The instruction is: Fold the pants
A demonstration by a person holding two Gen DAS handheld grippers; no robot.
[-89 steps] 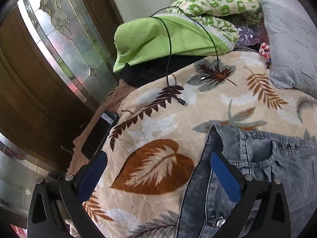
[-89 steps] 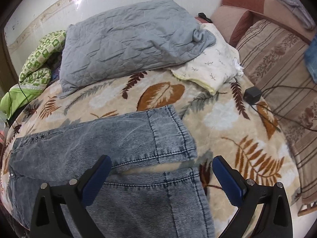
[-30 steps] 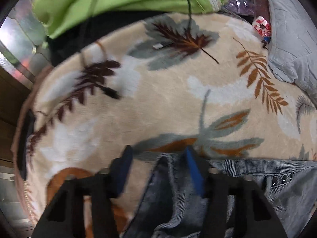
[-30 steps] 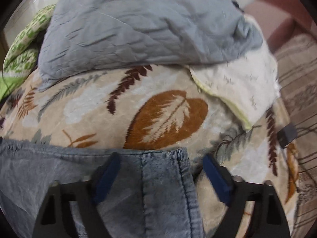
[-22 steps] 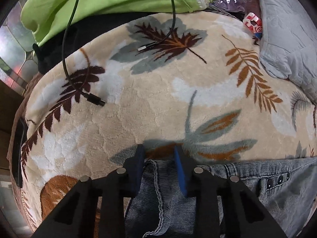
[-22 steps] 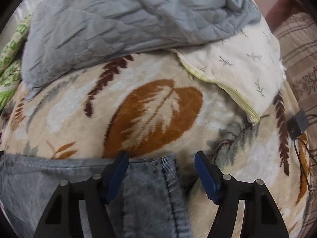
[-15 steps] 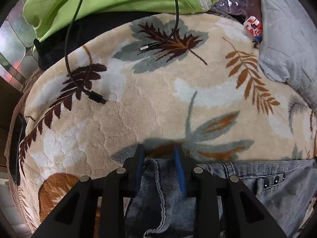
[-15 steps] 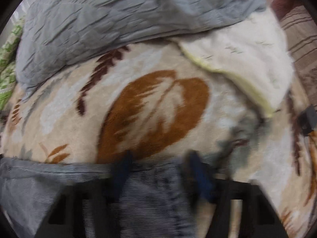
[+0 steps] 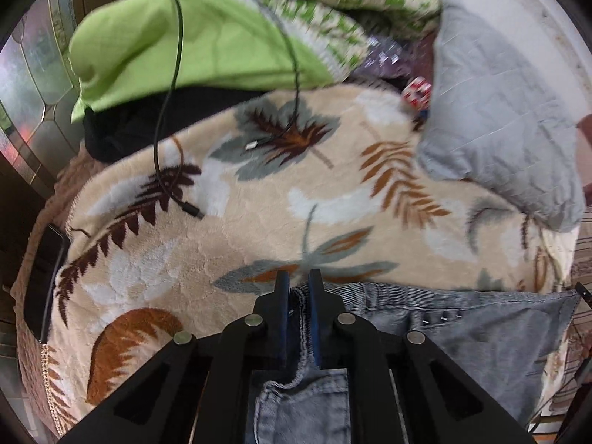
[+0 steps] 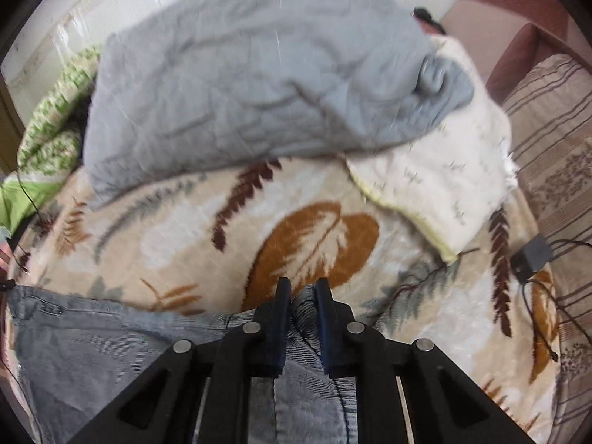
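Grey-blue denim pants (image 9: 481,336) lie on a beige leaf-print blanket (image 9: 259,222). My left gripper (image 9: 298,285) is shut on the waistband corner of the pants, which bunches between the blue pads. My right gripper (image 10: 302,292) is shut on the hem end of the pants' upper leg (image 10: 111,340). Both held edges look lifted a little off the blanket. The fabric stretches sideways from each gripper toward the other.
A grey quilted pillow (image 10: 259,85) and a white cushion (image 10: 444,192) lie at the back. A green cloth pile (image 9: 185,44) with a black cable (image 9: 166,140) lies back left. A black adapter (image 10: 532,255) with cords lies right. A phone (image 9: 44,277) lies at the blanket's left edge.
Both grippers have closed fully on the pants edges over the last second. Both views have pulled back and tilted up, so more of the blanket and pillows shows.
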